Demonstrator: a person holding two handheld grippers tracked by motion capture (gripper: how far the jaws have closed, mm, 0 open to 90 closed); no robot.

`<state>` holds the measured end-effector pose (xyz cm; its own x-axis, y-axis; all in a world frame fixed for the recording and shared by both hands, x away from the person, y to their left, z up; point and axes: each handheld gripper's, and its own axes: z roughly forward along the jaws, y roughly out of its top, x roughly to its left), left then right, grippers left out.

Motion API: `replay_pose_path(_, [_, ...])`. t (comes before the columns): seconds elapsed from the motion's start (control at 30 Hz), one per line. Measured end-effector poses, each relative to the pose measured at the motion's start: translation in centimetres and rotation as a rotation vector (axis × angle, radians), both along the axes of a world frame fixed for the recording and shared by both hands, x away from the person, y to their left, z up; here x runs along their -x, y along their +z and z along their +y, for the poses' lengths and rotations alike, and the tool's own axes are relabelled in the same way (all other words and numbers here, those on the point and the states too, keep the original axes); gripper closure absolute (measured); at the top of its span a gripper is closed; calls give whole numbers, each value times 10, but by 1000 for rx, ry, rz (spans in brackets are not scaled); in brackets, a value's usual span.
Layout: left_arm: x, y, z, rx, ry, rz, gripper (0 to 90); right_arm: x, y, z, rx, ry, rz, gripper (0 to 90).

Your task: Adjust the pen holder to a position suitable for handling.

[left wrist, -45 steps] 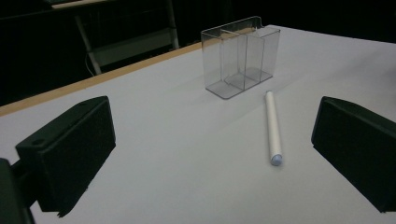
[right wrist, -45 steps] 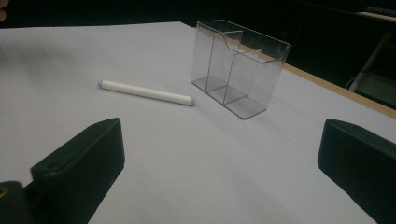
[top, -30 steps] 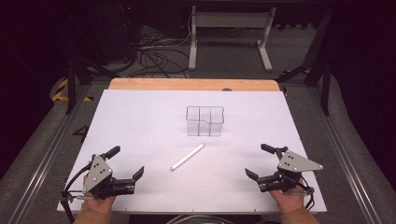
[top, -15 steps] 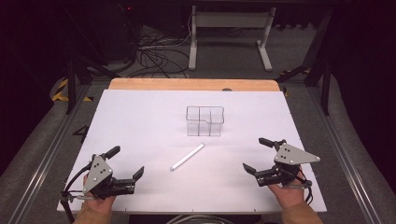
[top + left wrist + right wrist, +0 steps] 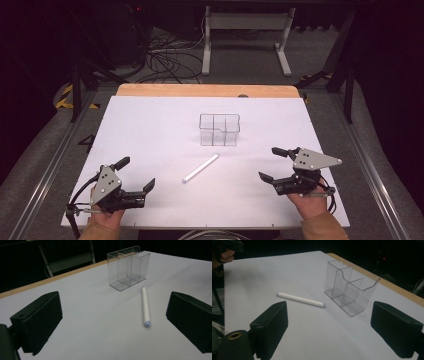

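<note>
A white stick with bluish ends lies flat near the middle of the white table. Just beyond it stands a clear plastic holder with several compartments, all holding nothing. My left gripper rests open at the front left, well short of the stick. My right gripper stands open at the front right, its jaws pointed toward the stick and holder. Nothing sits between either pair of jaws.
A wooden strip runs along the table's far edge. Beyond it are a metal stand and loose cables on the dark floor. Metal rails flank the table on both sides.
The right gripper has moved a little forward and leftward over the table. The left gripper, the stick and the holder have stayed put.
</note>
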<state>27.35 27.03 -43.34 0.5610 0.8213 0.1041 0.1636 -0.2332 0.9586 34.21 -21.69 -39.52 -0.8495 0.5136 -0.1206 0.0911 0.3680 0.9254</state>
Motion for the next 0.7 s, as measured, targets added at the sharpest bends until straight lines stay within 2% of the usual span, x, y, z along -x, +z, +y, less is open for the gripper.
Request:
replay_pose_path(0.27, [0, 0, 0, -4, 4, -2, 16, -14, 7, 18, 74, 33, 26, 184])
replay_pose_path(0.43, [0, 0, 0, -8, 5, -3, 16, -24, 9, 28, 93, 41, 36, 187])
replay_pose_path(0.7, [-2, 0, -1, -19, 4, 2, 19, -36, 15, 44, 135, 55, 22, 191])
